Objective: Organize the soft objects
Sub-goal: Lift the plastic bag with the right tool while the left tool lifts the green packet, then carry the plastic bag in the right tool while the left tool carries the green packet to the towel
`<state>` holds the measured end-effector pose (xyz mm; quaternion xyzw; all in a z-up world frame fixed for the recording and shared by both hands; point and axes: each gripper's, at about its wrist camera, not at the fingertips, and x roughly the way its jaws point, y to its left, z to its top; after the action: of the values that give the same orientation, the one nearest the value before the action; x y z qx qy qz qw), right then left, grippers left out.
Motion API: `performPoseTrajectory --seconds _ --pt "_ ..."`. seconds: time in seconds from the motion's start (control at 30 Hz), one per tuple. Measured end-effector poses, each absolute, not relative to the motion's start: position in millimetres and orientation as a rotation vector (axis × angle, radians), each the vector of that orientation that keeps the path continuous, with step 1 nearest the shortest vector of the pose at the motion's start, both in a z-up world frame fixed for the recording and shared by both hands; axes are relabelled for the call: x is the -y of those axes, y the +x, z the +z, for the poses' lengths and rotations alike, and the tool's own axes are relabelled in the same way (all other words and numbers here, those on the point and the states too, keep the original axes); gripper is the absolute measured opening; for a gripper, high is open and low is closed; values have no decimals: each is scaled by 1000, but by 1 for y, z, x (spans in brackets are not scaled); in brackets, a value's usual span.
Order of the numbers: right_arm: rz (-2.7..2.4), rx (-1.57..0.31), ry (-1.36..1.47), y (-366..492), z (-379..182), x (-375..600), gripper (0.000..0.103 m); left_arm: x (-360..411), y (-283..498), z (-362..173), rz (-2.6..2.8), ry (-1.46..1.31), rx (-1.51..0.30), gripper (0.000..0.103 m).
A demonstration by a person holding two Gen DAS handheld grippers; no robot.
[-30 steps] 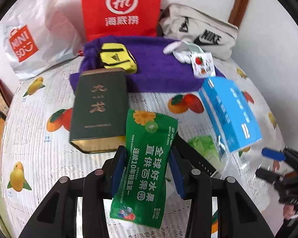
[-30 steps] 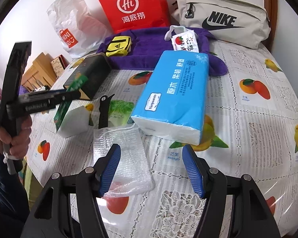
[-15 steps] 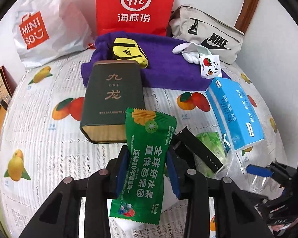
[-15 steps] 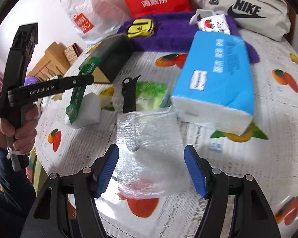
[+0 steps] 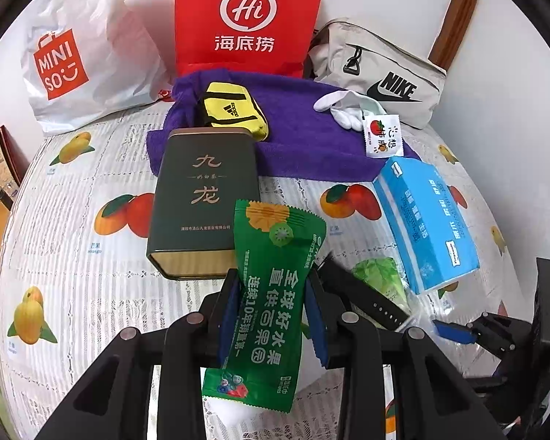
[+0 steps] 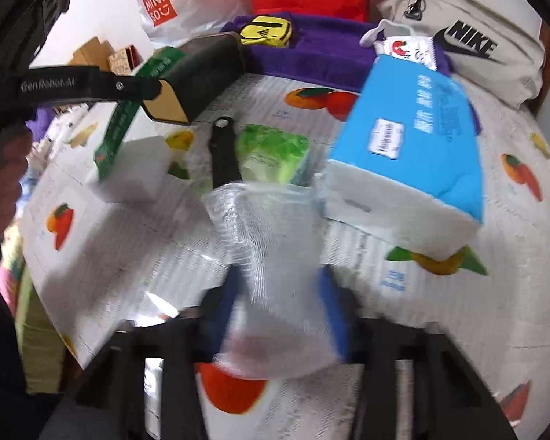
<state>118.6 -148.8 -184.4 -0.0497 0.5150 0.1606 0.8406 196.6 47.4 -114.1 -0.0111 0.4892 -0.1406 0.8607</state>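
Note:
My left gripper (image 5: 271, 315) is shut on a green snack packet (image 5: 271, 293) and holds it above the table; the packet also shows in the right wrist view (image 6: 117, 128). My right gripper (image 6: 278, 293) has closed around a clear bubble-wrap pouch (image 6: 271, 256); the view is blurred. A purple towel (image 5: 304, 139) lies at the back with a yellow Adidas pouch (image 5: 234, 113), a white glove (image 5: 343, 110) and a small tomato sachet (image 5: 381, 135) on it. A blue tissue pack (image 6: 414, 139) lies right of the pouch.
A dark green tin (image 5: 205, 201), a black clip (image 6: 223, 154), a green lettuce bag (image 6: 271, 154) and a white foam block (image 6: 135, 168) lie on the fruit-print tablecloth (image 5: 73, 275). A Miniso bag (image 5: 77, 55), red bag (image 5: 249, 18) and Nike bag (image 5: 385, 77) line the wall.
My right gripper moved forward over the bubble-wrap pouch and closed its fingers on it. My left gripper kept hold of the green packet and drifted slightly towards the back.

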Motion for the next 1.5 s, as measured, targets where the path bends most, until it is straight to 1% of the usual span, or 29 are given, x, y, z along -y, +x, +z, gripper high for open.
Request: performPoseTrajectory --seconds 0.03,0.07,0.57,0.87,1.17,1.5 --pt "347 -1095 -100 119 -184 152 13 -47 196 -113 -296 -23 -1024 32" --pt "356 -1104 -86 119 -183 157 7 -47 196 -113 -298 -23 -1023 32" --pt "336 -1018 -12 109 -138 193 7 -55 190 -93 -288 -63 -991 32" --pt "321 -934 30 120 -108 205 7 -52 192 -81 -298 -67 -970 32" --pt "329 -887 40 146 -87 209 7 -49 206 -66 -297 -63 -949 32" --pt "322 -845 64 206 -66 211 7 -47 244 -61 -277 -80 -956 32"
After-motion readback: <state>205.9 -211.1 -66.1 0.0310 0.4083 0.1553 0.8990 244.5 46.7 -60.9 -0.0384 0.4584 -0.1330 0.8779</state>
